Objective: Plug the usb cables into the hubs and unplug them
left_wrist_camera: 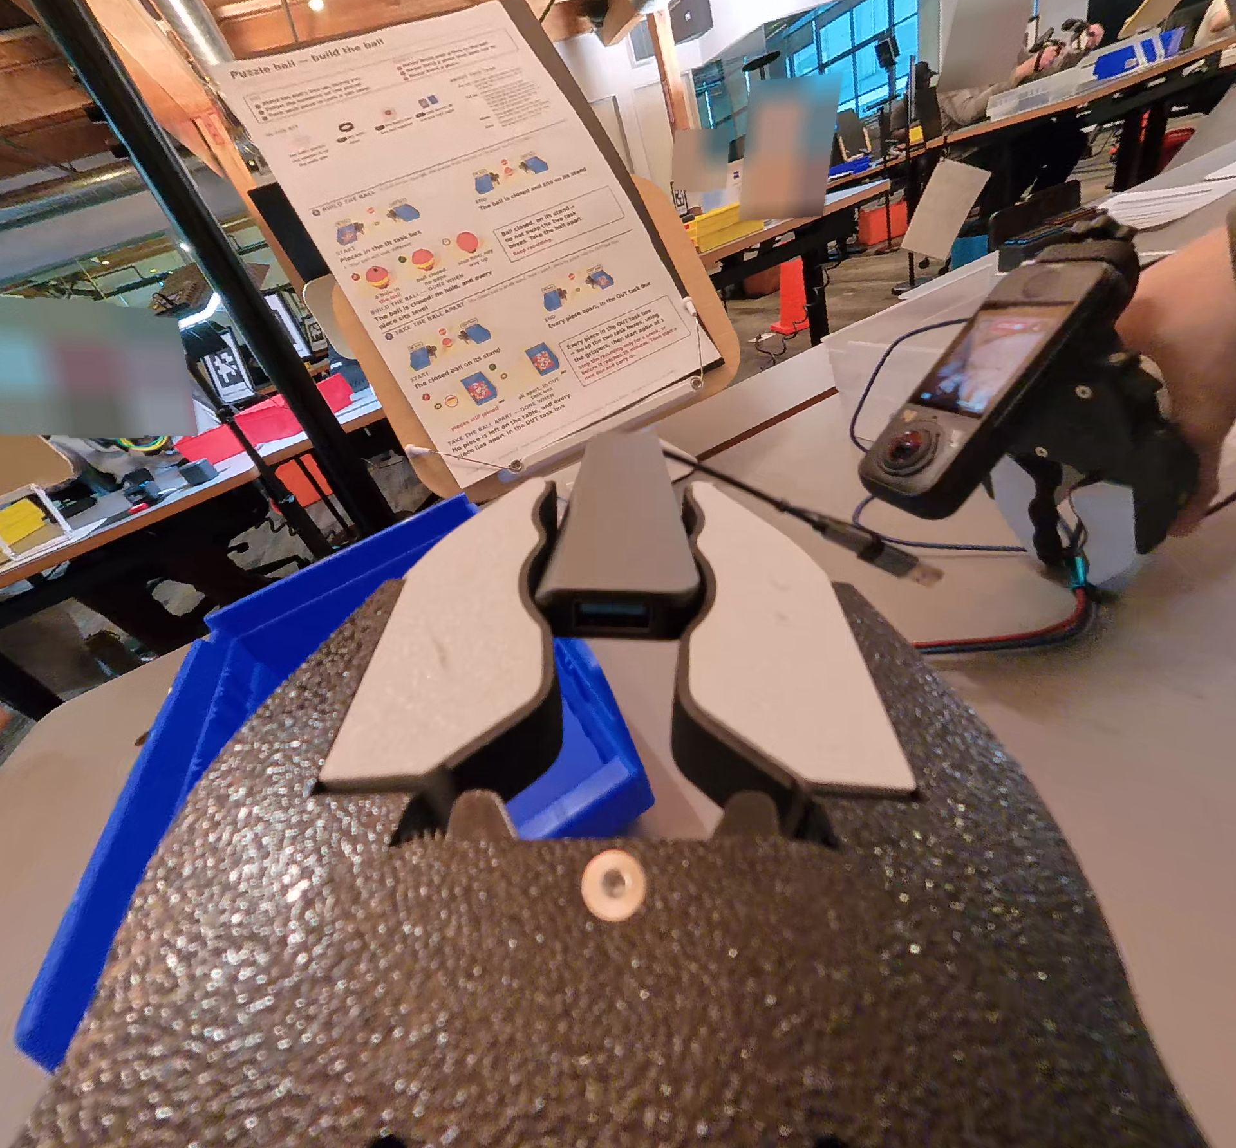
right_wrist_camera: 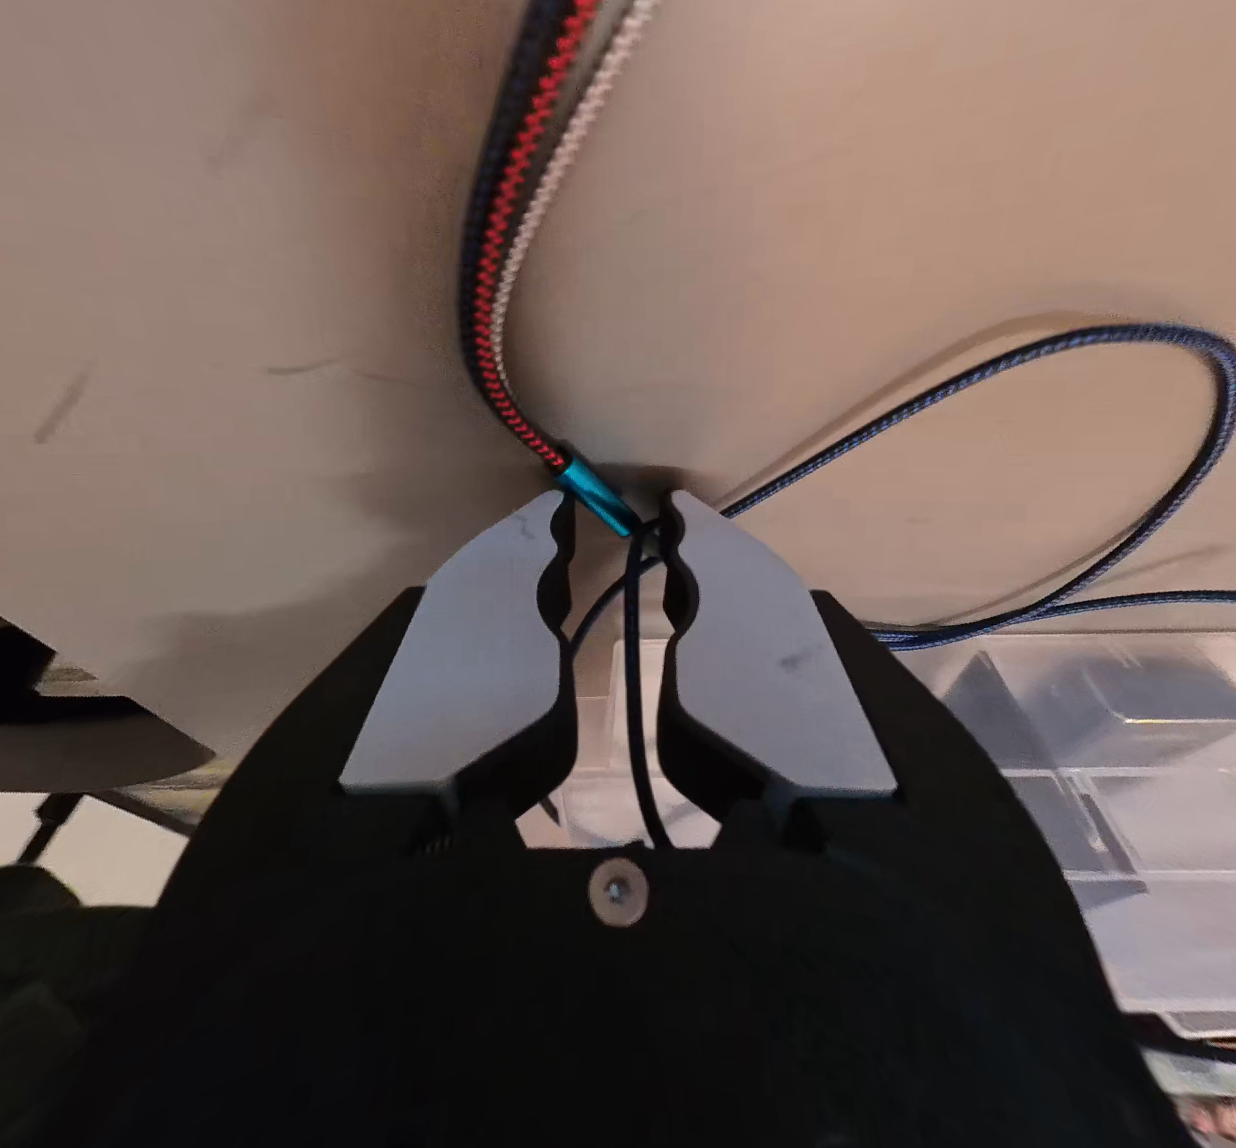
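1. Left wrist view is showing your left gripper (left_wrist_camera: 619, 554) clamping a dark grey USB hub (left_wrist_camera: 619, 534) between its fingers (left_wrist_camera: 461, 621), raised above the grey table (left_wrist_camera: 1070, 748) with its blue-lined port facing back toward the camera. Held like that, the port is staying visible and reachable for a plug, I judge.

2. Under the hub you are hovering over a blue bin (left_wrist_camera: 267, 681), and an instruction sheet on a clipboard (left_wrist_camera: 468, 233) is standing just behind it.

3. A black cable with a metal USB plug (left_wrist_camera: 896, 564) is lying on the table to the right of the hub, apart from it and not plugged in.

4. Farther right in the same view your right gripper (left_wrist_camera: 1070, 571) is pointing down at the table, tips touching a braided bundle of red, black and pale cables (left_wrist_camera: 1003, 641).

5. In the right wrist view the right gripper (right_wrist_camera: 615, 514) is standing at a narrow gap, with the bundle's teal collar (right_wrist_camera: 595, 497) at its tips. Whether it is pinching it, I cannot tell.

6. A thin dark blue cable (right_wrist_camera: 1003, 380) is looping on the table (right_wrist_camera: 267, 180) and running back between the fingers, so a lift may drag it along.
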`<action>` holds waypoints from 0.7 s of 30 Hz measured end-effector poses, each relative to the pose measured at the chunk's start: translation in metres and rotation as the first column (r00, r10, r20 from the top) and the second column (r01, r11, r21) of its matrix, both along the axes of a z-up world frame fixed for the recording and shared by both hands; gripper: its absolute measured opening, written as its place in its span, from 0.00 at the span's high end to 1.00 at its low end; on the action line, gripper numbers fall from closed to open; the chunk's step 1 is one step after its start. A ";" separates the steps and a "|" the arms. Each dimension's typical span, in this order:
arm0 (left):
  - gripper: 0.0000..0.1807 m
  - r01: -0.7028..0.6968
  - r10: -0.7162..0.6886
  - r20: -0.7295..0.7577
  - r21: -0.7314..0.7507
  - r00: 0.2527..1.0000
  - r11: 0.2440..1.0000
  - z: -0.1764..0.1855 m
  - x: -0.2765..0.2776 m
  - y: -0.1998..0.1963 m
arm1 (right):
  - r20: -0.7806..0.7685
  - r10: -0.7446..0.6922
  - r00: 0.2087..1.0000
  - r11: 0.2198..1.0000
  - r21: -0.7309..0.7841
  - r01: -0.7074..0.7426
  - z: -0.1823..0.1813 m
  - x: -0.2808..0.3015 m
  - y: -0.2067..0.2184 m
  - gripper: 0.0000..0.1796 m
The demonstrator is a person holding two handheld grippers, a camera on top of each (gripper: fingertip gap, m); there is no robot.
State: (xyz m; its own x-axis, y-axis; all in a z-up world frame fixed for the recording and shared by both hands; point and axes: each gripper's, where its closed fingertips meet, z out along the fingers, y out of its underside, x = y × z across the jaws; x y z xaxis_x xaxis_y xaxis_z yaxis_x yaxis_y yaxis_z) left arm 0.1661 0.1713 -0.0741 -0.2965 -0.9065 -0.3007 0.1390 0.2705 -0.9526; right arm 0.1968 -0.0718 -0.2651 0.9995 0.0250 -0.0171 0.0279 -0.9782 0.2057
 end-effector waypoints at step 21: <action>0.82 0.211 -0.193 -0.136 0.140 0.972 0.967 -0.005 -0.018 -0.042 | 0.245 -0.592 0.768 0.476 0.875 0.087 0.217 0.058 -0.108 0.96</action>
